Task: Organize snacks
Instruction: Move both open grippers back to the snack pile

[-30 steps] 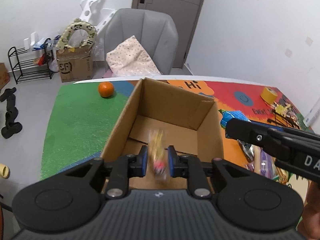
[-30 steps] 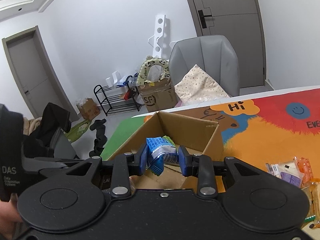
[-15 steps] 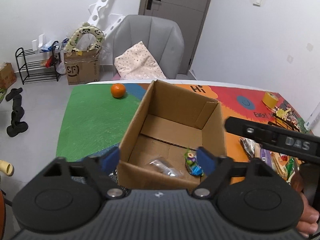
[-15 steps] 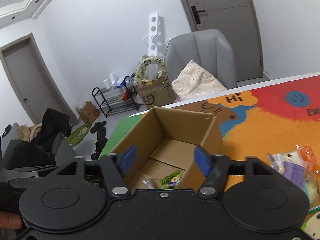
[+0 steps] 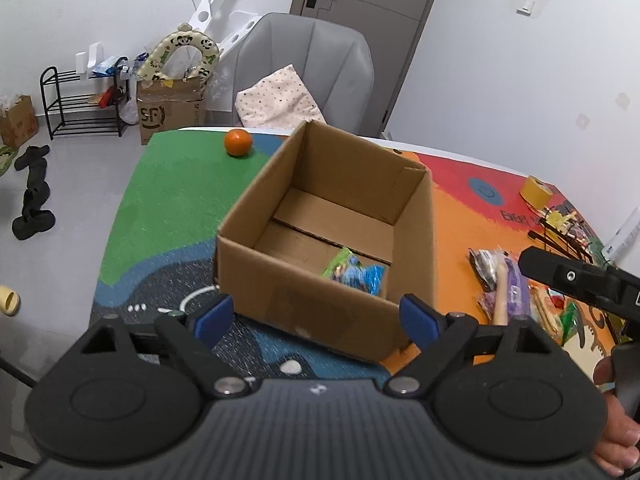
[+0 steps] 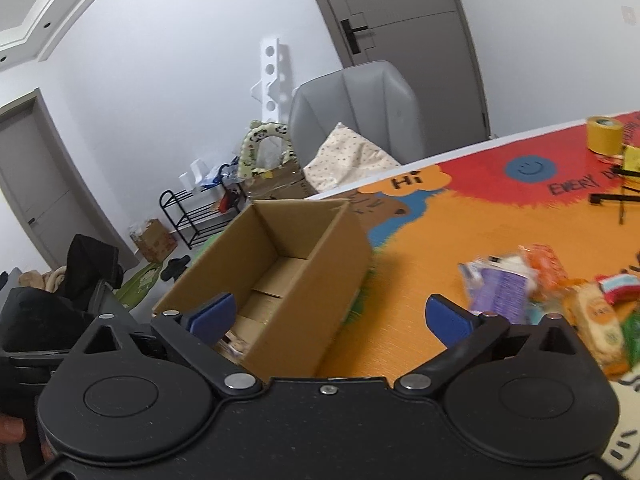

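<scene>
**Both tools empty over the box corner: risks before the next pick**

Above the near edge of the cardboard box, you are holding both tools with nothing in them. The snack pile is lying on the orange part of the surface, to the right of the box and apart from it; a blue-green snack packet is already sitting on the box floor by the near right corner.

Risks, as judgement:
- The box is standing untethered on the mat. If you are swinging the right tool towards the pile at this height, its left finger, which is overlapping the box opening in the right wrist view, may be catching the wall and dragging the box.
- The pile is loose and overlapping. A wide grab may be pinching two wrappers at once, or a slick one may be slipping out on the way over.
- The two tools are working close together; the right one is showing at the edge of the left wrist view, so a crossing reach may be knocking them together.
- The orange at the far green end is round and may be rolling if the surface is jolted.

Tool state: the left tool is standing wide apart, its blue pads framing the box's near wall without touching it. The right tool has just been opening and is spread fully, holding nothing.
</scene>
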